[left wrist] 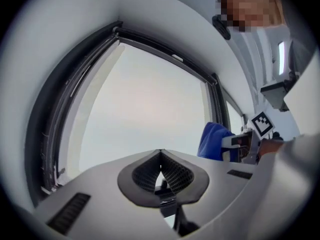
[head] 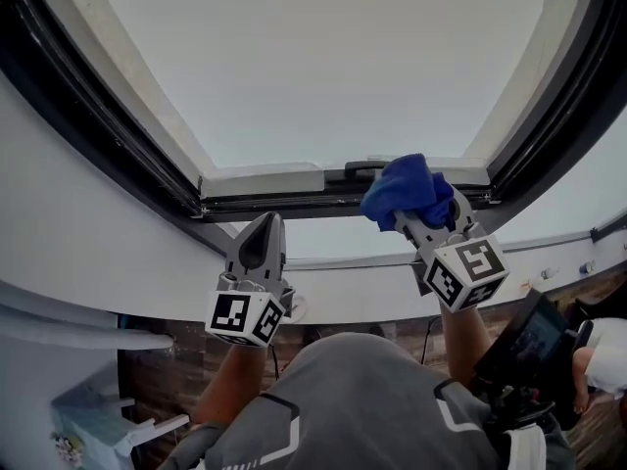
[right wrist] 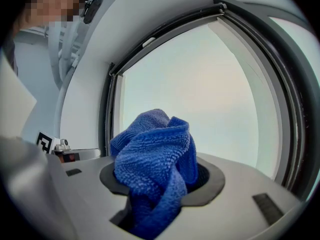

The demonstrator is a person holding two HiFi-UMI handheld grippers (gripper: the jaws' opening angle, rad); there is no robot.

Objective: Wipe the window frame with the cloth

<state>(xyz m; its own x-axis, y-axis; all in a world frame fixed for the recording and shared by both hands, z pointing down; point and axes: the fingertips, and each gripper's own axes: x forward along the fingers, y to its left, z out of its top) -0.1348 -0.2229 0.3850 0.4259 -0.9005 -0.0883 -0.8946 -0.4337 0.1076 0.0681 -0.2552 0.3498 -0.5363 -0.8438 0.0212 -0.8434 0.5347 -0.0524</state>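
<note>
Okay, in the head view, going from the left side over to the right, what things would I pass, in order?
left tongs, shut with nothing in them → blue cloth, up by the window's lower edge → black device, low at the right

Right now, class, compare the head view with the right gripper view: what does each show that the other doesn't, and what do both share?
Only the head view: the left tongs with tips shut and empty, and a dark screen at lower right. Only the right gripper view: the cloth bunched down between the right tongs' dark pads, its looped weave plain. Both: the blue cloth, the dark window frame and the pale glass.
</note>
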